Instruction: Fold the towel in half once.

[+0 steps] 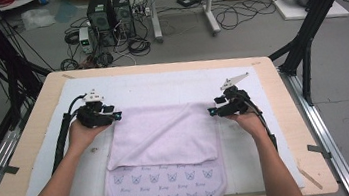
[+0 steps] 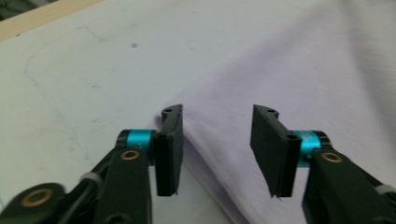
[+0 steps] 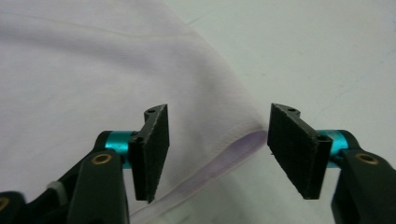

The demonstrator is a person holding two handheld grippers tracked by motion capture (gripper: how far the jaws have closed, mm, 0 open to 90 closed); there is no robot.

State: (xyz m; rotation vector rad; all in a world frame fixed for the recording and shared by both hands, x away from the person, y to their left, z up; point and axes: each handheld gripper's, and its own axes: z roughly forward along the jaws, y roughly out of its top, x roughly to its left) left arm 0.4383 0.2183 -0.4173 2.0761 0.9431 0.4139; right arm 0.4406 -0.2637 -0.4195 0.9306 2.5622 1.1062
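- Item: lilac towel [image 1: 164, 134], folded once on the white mat [image 1: 161, 87] of the worktop [image 1: 285, 114]; its printed end hangs over the near edge.
- Left tool [image 1: 117, 116]: jaws apart, gripping nothing, at the fold's far left corner.
- Right tool [image 1: 211, 111]: jaws apart and empty, hem corner [image 3: 243, 144] lying loose between them.
- Risk: top layer may slide or spring back, being unpinned.
- Risk: overhanging weight could drag the towel off.
- Risk: a re-grip may catch a single layer, skewing the next fold.

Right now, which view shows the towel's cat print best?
The high view: the cat print runs across the towel's lower layer below the folded-over flap. The left gripper view and the right gripper view give plain lilac cloth at one folded corner each, no print.
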